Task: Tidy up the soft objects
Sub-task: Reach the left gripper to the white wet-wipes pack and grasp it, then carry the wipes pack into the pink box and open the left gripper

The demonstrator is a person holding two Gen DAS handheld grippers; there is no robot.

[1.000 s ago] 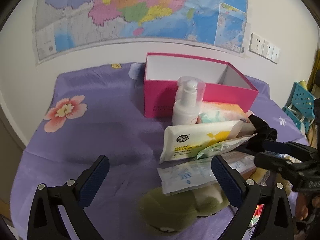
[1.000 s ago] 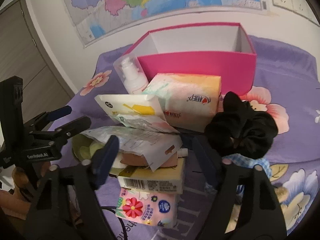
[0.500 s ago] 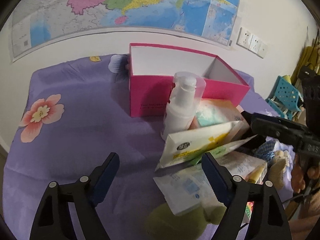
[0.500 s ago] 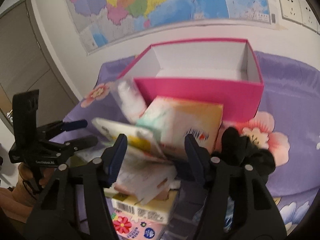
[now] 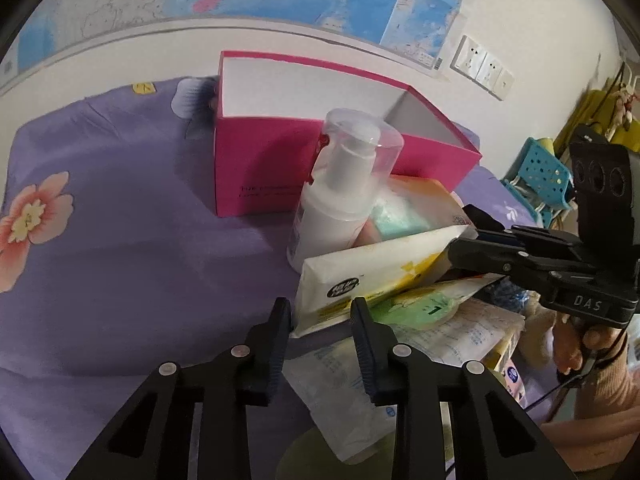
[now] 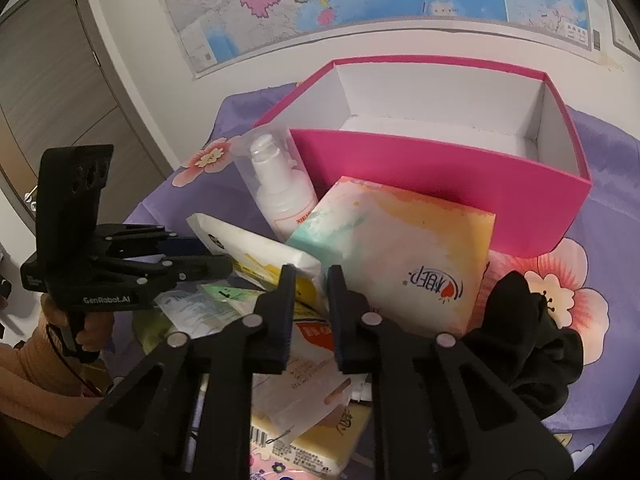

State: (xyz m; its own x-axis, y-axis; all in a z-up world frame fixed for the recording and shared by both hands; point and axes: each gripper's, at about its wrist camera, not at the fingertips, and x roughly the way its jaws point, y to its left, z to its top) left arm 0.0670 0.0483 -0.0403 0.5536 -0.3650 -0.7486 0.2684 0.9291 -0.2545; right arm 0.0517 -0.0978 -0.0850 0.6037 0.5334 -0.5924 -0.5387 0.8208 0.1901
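A white and yellow wipes pack (image 5: 360, 276) lies tilted on top of a heap of soft packs, in front of the open pink box (image 5: 256, 168). My left gripper (image 5: 320, 316) has the pack's near corner between its closing jaws, and the pads touch it. In the right wrist view, the pack's (image 6: 256, 248) other end sits between the closing jaws of my right gripper (image 6: 312, 292). Each gripper shows in the other's view, the right gripper (image 5: 464, 236) and the left gripper (image 6: 216, 258). The pink box (image 6: 440, 172) is empty.
A white pump bottle (image 5: 336, 208) stands against the box. A pastel tissue pack (image 6: 400, 260) leans beside it. A black scrunchie (image 6: 520, 340), a green sachet (image 5: 416, 308), a yellow tissue pack (image 6: 312, 440) and a green plush (image 5: 304, 456) crowd the heap. Purple floral cloth (image 5: 120, 240) covers the table.
Both grippers went from wide open to nearly shut. Each moved in toward the heap and now has one end of the white wipes pack between its fingers.
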